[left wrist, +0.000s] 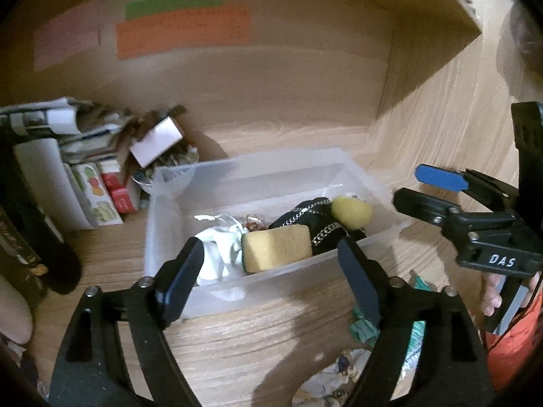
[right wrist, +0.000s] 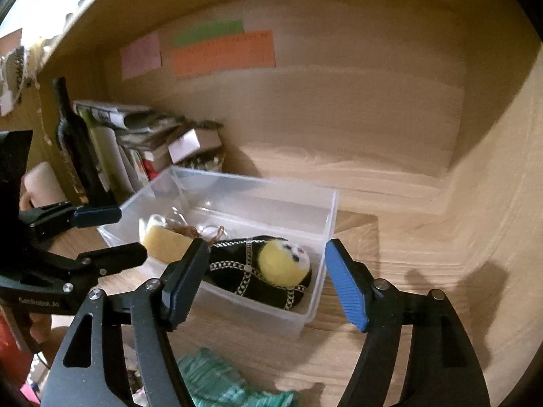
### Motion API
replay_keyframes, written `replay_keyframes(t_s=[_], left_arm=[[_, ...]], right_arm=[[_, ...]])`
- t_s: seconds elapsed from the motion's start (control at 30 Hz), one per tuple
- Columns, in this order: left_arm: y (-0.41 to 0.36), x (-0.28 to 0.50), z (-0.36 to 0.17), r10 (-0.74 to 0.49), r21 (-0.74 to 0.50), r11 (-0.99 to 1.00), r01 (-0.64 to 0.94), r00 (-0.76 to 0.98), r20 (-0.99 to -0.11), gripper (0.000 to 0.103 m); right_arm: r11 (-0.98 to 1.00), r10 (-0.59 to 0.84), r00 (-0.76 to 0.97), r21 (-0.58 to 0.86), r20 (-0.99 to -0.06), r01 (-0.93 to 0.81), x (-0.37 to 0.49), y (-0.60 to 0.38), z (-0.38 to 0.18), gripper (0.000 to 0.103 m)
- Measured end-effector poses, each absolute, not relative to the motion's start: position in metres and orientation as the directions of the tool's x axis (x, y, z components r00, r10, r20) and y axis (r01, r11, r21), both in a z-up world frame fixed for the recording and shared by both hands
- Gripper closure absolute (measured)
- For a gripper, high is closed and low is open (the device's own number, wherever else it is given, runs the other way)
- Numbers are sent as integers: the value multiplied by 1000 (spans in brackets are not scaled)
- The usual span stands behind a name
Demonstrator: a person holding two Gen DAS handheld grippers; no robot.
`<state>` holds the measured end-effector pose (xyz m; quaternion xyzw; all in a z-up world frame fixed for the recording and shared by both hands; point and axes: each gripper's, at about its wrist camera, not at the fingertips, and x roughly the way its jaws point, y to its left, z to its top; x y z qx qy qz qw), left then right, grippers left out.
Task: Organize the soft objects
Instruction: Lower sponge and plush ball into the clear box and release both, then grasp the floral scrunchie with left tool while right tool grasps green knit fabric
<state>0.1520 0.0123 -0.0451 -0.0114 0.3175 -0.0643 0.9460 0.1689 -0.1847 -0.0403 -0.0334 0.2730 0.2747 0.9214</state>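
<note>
A clear plastic box [left wrist: 271, 166] [right wrist: 237, 186] stands on the wooden shelf. In it lie a yellow sponge [left wrist: 276, 247] [right wrist: 163, 240], a white soft item [left wrist: 217, 247], a black pouch with gold chain trim [left wrist: 319, 227] [right wrist: 251, 271] and a yellow plush ball [left wrist: 351, 212] [right wrist: 283, 263] on the pouch. My left gripper [left wrist: 271, 271] is open and empty just before the box's near wall; it also shows in the right wrist view [right wrist: 112, 234]. My right gripper [right wrist: 268, 281] is open and empty over the box's right end; it also shows in the left wrist view [left wrist: 410, 186].
A green knitted cloth [right wrist: 217, 380] [left wrist: 366, 329] and crumpled patterned fabric [left wrist: 339, 373] lie in front of the box. A dark bottle [right wrist: 73, 142], papers, small cartons [left wrist: 118, 190] and a white box [left wrist: 156, 140] crowd the shelf's left. Coloured notes [left wrist: 183, 30] hang on the back wall.
</note>
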Motion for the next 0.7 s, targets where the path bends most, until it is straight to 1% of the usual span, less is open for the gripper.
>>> replay_keyframes(t_s=[0.03, 0.07, 0.13, 0.27, 0.4, 0.7], left_arm=[[12, 146, -43, -126, -59, 992, 113, 798, -590, 14], [12, 141, -42, -123, -57, 992, 110, 802, -584, 12], [12, 131, -41, -120, -54, 993, 109, 808, -577, 8], [11, 116, -46, -127, -56, 992, 116, 798, -589, 6], [11, 102, -60, -148, -86, 989, 120, 768, -623, 5], [1, 94, -105, -158, -100, 987, 125, 669, -726, 5]], right_arm=[[847, 489, 706, 87, -512, -524, 163, -187, -38, 31], [847, 491, 712, 83, -502, -525, 157, -190, -36, 26], [848, 489, 721, 73, -491, -525, 145, -192, -35, 22], [842, 497, 712, 74, -496, -535, 125, -194, -39, 22], [839, 496, 693, 82, -523, -538, 113, -192, -52, 22], [839, 487, 616, 136, -619, -526, 101, -186, -98, 22]])
